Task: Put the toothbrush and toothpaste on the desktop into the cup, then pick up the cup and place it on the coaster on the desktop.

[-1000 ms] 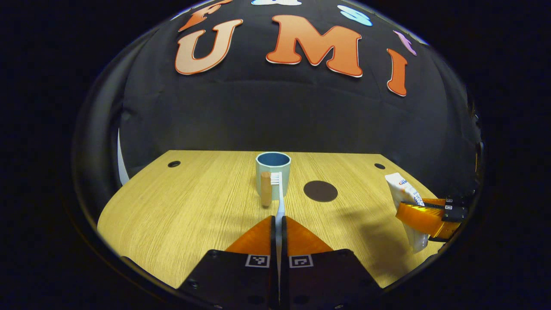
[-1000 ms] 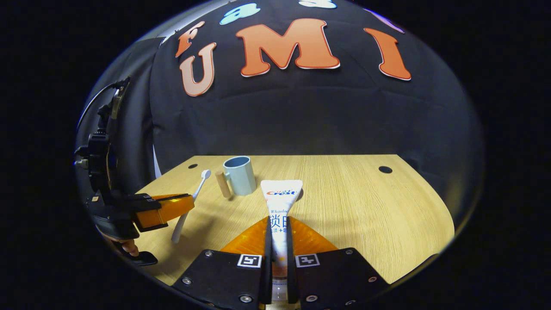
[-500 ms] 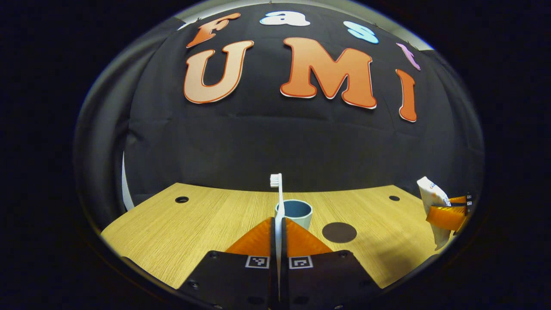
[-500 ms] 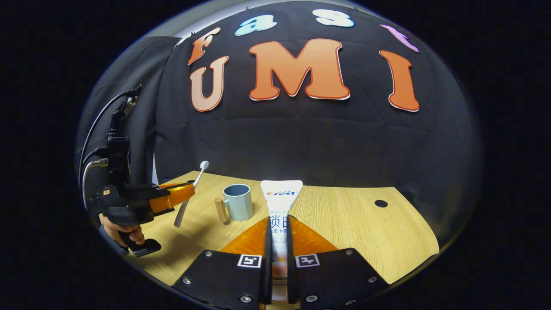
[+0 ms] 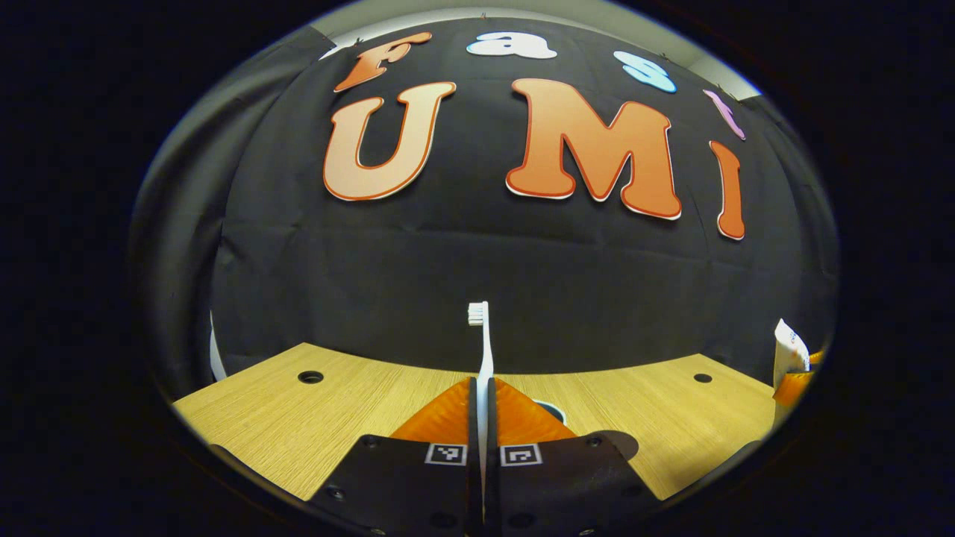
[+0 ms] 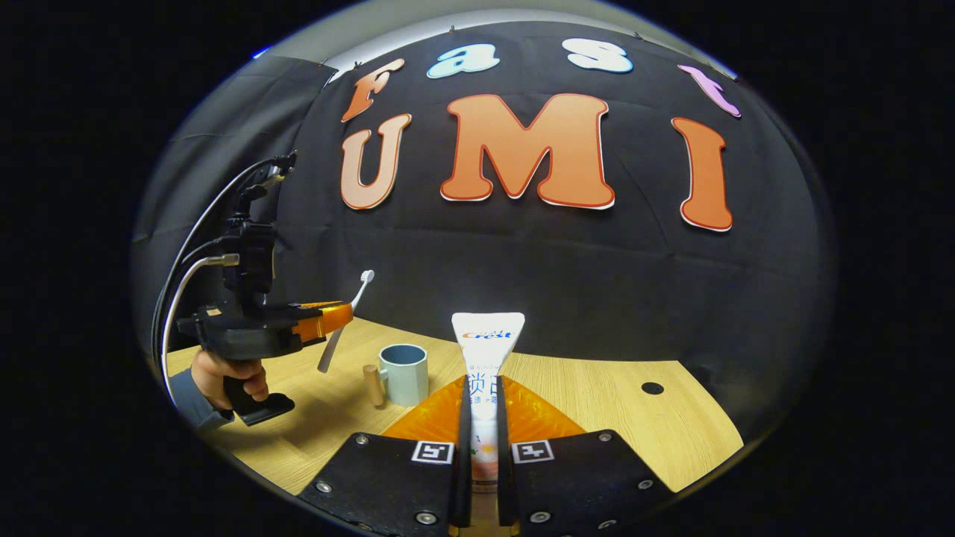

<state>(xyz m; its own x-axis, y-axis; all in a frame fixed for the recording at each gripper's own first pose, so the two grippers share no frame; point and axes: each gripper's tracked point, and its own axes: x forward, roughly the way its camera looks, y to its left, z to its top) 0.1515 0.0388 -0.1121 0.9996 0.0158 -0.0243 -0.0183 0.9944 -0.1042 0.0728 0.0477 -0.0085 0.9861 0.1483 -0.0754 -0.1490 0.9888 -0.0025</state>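
Note:
My left gripper [image 5: 482, 389] is shut on the white toothbrush [image 5: 485, 350], which stands upright with its bristles on top. Just past its fingers peeks the rim of the pale blue cup [image 5: 556, 409], with the dark round coaster [image 5: 625, 443] to the right, partly hidden by the gripper body. My right gripper [image 6: 481, 388] is shut on the white toothpaste tube [image 6: 486, 347], flat end up. In the right gripper view the cup [image 6: 404, 373] with its wooden handle [image 6: 371, 384] stands on the table, and the left gripper [image 6: 337, 318] holds the toothbrush [image 6: 358, 292] above and left of it.
The wooden table [image 5: 283, 418] has small dark holes near its back corners [image 5: 310, 377] [image 5: 701, 378]. A hand [image 6: 224, 373] grips the left gripper's handle, with cables rising behind it. The toothpaste [image 5: 789, 349] shows at the right edge of the left gripper view.
Both grippers have risen from the table with their loads. The left gripper has carried the toothbrush closer to the cup, which has dropped low behind its fingers.

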